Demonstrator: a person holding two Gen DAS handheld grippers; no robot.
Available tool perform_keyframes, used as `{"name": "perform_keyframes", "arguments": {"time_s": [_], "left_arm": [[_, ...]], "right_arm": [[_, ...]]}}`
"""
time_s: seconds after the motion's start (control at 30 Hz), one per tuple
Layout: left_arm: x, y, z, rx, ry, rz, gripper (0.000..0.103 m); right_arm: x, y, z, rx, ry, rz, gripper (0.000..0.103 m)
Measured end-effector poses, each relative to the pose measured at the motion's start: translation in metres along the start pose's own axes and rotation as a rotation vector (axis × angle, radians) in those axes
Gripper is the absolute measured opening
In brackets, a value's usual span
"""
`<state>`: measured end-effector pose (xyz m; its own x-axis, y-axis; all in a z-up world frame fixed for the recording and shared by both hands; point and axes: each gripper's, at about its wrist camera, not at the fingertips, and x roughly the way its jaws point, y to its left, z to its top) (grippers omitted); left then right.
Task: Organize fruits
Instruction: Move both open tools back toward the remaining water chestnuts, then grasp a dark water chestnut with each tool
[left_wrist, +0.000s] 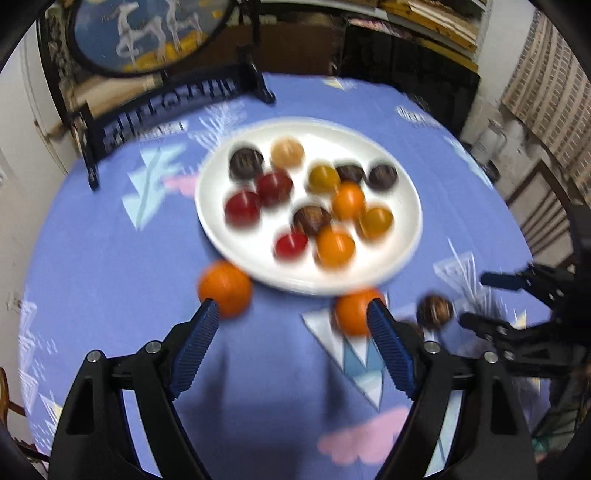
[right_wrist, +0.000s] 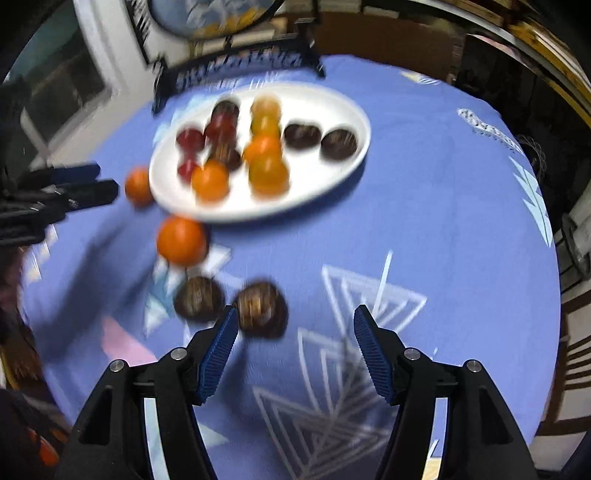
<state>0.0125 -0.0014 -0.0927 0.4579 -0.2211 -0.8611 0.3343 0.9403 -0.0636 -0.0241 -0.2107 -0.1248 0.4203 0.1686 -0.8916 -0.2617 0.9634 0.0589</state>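
Note:
A white plate (left_wrist: 402, 229) (right_wrist: 332, 173) holds several small fruits: red, orange, yellow and dark brown. Two oranges lie on the blue cloth beside its near rim: one (left_wrist: 225, 288) (right_wrist: 138, 186) by my left finger, one (left_wrist: 352, 312) (right_wrist: 181, 240) by my right finger. Dark brown fruits (right_wrist: 199, 297) (right_wrist: 262, 308) lie nearer the right gripper; one shows in the left wrist view (left_wrist: 435, 310). My left gripper (left_wrist: 293, 310) (right_wrist: 79, 184) is open and empty, between the two oranges. My right gripper (right_wrist: 293, 321) (left_wrist: 487, 299) is open and empty, just right of a brown fruit. Both views are blurred.
The round table has a blue patterned cloth (left_wrist: 110, 277) (right_wrist: 443, 221). A dark stand with a round painted screen (left_wrist: 147, 33) stands at the far edge behind the plate. Shelves and furniture surround the table.

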Motion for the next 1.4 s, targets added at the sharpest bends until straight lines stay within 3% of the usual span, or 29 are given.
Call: {"name": "perform_keyframes", "arguments": {"time_s": [0.23,0.37,0.57,0.73,0.9,0.93,0.97,1.1,1.4], "left_arm": [[0.012,-0.025,-0.032,0.038,0.079,-0.058,0.08],[0.017,-0.042,-0.036,0.057,0.1,-0.076,0.08],[0.036,-0.067,-0.03,0.027,0.146,-0.086,0.08],[0.057,-0.084,-0.023,-0.027,0.183,-0.033,0.08],[0.073,-0.092,-0.017,-0.108,0.185,0.03,0.063],[0.074,-0.094,-0.017,-0.096,0.19,0.038,0.056],[0.073,-0.097,-0.017,-0.083,0.192,0.034,0.041],[0.065,-0.094,-0.024,-0.095,0.207,-0.007,0.042],[0.044,-0.066,-0.038,-0.11,0.206,0.069,0.042]], "right_arm": [[0.03,0.017,-0.004,-0.078,0.043,0.004,0.065],[0.034,0.027,0.001,-0.123,0.044,0.017,0.041],[0.019,0.017,-0.005,-0.1,0.048,0.017,0.041],[0.007,-0.004,-0.016,-0.061,0.037,0.003,0.041],[0.0,-0.014,-0.021,-0.046,0.031,0.008,0.041],[0.0,-0.015,-0.022,-0.049,0.03,0.006,0.041],[0.0,-0.016,-0.021,-0.051,0.031,0.008,0.041],[-0.003,-0.017,-0.018,-0.064,0.019,0.022,0.041],[0.002,0.004,-0.014,-0.058,0.017,0.103,0.041]]}}
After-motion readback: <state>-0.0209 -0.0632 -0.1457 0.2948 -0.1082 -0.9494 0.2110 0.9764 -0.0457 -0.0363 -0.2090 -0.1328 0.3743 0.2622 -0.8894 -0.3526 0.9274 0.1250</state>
